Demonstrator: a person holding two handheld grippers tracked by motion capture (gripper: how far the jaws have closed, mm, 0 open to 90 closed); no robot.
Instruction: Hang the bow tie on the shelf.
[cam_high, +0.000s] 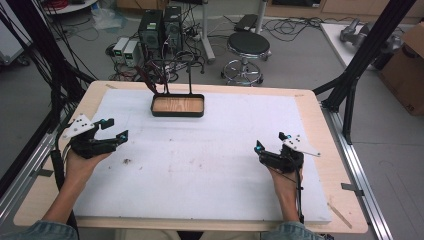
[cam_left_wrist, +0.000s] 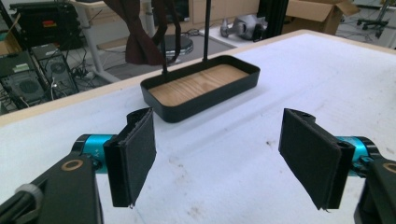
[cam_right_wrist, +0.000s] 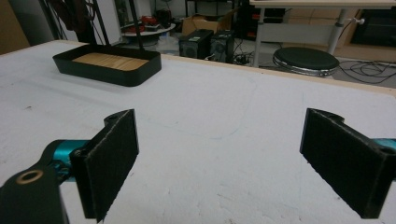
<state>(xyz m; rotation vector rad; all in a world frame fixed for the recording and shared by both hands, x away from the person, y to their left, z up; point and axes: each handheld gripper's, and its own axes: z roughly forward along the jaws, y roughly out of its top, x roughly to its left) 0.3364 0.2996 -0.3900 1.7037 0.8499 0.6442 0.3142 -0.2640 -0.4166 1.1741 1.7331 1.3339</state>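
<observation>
One tray (cam_high: 177, 106) on the whole table, sitting upper middle of the high view, black metal-looking walls with a wooden floor and thin black uprights (cam_high: 190, 75) rising from its back edge, something dark red (cam_high: 150, 80) draped up there. My guess: rigid, fairly light, smooth painted rim that could slip, so pinch a side wall or an upright rather than the wood base. Two grippers, both spread wide and holding nothing: left gripper (cam_high: 114, 128) at centre left, right gripper (cam_high: 270, 140) lower right, both well apart from the tray over the white mat (cam_high: 200, 165). Also one stool (cam_high: 248, 45) top centre.
</observation>
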